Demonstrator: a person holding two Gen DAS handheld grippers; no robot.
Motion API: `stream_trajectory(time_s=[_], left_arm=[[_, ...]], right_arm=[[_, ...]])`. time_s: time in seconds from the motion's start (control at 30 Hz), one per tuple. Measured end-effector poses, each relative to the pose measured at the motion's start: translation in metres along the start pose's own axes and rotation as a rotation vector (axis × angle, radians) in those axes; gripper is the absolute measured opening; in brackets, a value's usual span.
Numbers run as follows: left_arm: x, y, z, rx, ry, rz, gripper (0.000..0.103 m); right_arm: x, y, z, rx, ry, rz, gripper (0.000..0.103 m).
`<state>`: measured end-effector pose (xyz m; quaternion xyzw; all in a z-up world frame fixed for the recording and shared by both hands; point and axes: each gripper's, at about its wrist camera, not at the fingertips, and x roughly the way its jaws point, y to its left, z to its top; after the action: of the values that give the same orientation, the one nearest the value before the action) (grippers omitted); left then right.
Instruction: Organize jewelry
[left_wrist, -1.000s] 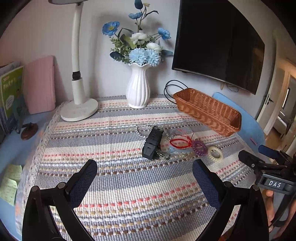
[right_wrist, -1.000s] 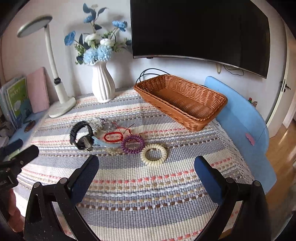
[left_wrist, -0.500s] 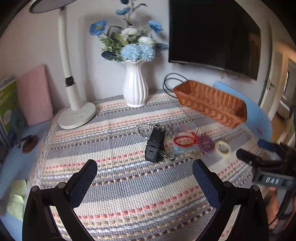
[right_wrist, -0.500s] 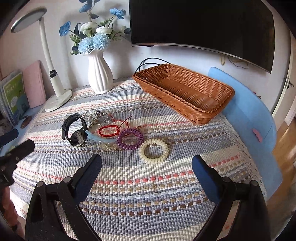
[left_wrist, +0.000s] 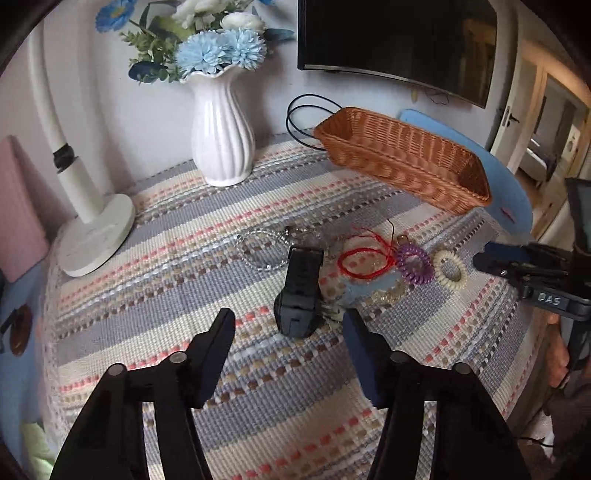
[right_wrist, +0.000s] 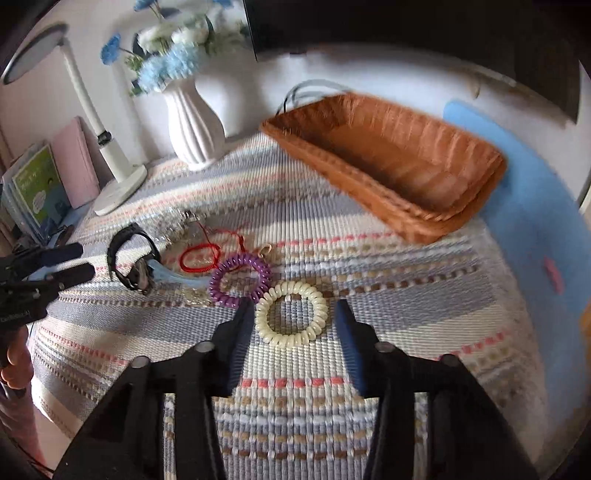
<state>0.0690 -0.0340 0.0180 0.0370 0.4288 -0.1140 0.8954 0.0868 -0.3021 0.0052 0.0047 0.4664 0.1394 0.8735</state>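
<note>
On the striped cloth over the desk (left_wrist: 155, 295), both grippers have dropped closer to the jewelry than they were a second ago, and both have narrowed from fully spread. The left gripper (left_wrist: 288, 325) now frames the near end of the black watch (left_wrist: 301, 291); its jaws are closing, about half open, with the watch just between the tips but not yet pinched. The right gripper (right_wrist: 295, 314) straddles the cream coil band (right_wrist: 291, 314), jaws closing around it, the pads still clear of its sides. Neither holds anything yet. I'd judge two pickups are about to happen at once, each piece bound for the basket (right_wrist: 424, 218), which sits further back on the desk's right side and looks empty.

The rest lies in a loose cluster between the two targets: a purple coil (right_wrist: 240, 280) touching the cream one, a red cord loop (right_wrist: 199, 258), a clear bead bracelet (left_wrist: 258, 251) beside the watch, and something pale blue I cannot make out. The watch stands on edge, strap curled; the cream coil lies flat and round.
</note>
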Motion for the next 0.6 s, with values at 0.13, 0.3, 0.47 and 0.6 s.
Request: stream_trajectory(time_s=[0.13, 0.3, 0.47, 0.6], left_arm=[[0.019, 0.004, 0.007, -0.028, 0.032, -0.03, 0.053], [0.04, 0.003, 0.012, -0.05, 0.066, -0.04, 0.038], [0.044, 0.001, 0.015, -0.057, 0.056, -0.061, 0.027], [0.03, 0.001, 0.011, -0.082, 0.019, -0.126, 0.026]], right_arm=[[0.025, -0.001, 0.001, -0.02, 0.055, -0.04, 0.042], [0.037, 0.0, 0.001, -0.036, 0.074, -0.072, 0.041], [0.043, 0.009, -0.001, -0.11, 0.062, -0.111, 0.027], [0.036, 0.023, -0.007, -0.189, 0.026, -0.138, 0.013]])
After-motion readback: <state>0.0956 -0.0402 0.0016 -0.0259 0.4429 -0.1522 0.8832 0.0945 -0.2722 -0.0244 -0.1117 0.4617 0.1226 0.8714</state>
